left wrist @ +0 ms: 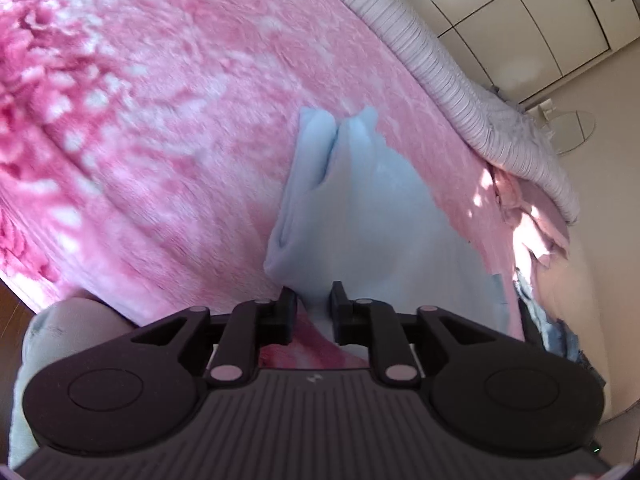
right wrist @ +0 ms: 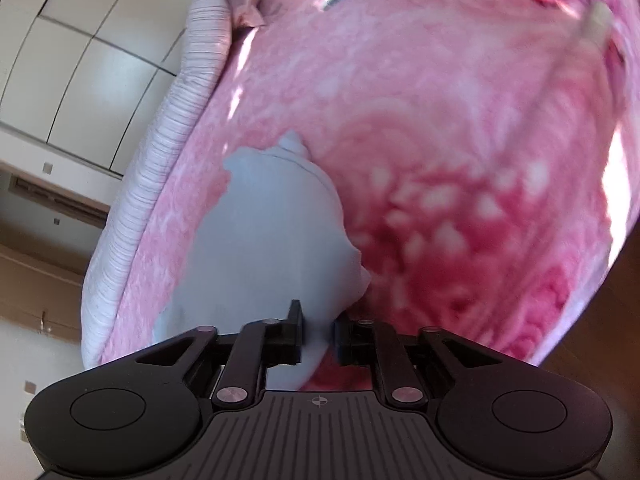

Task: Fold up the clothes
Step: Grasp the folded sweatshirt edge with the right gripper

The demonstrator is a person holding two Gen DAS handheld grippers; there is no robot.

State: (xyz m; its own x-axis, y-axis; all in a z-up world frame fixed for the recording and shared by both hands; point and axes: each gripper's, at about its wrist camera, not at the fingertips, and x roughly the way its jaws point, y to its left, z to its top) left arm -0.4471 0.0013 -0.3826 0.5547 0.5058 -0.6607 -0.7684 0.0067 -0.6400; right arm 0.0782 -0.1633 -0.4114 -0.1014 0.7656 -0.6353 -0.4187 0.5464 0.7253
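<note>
Between fingers of left gripper (left wrist: 313,304): bunched edge of pale blue garment (left wrist: 360,208), jaws narrow and clamped on the cloth. Same at right gripper (right wrist: 318,328): jaws narrow, pinching an edge of the same pale blue garment (right wrist: 272,240). Both views motion-blurred. Beyond the fingers, garment hangs in folds and creases, lifted off the surface at the held ends; far end in left wrist view bunched into two soft peaks. Cannot tell what kind of garment. Underneath and all round: pink floral blanket (left wrist: 160,120) covering the bed, darker rose pattern toward one side. Further out, striped pale quilt (left wrist: 460,92) rolled along the blanket's far edge. Farthest: cream panelled wardrobe doors (left wrist: 540,12); patches of sunlight on blanket near quilt
</note>
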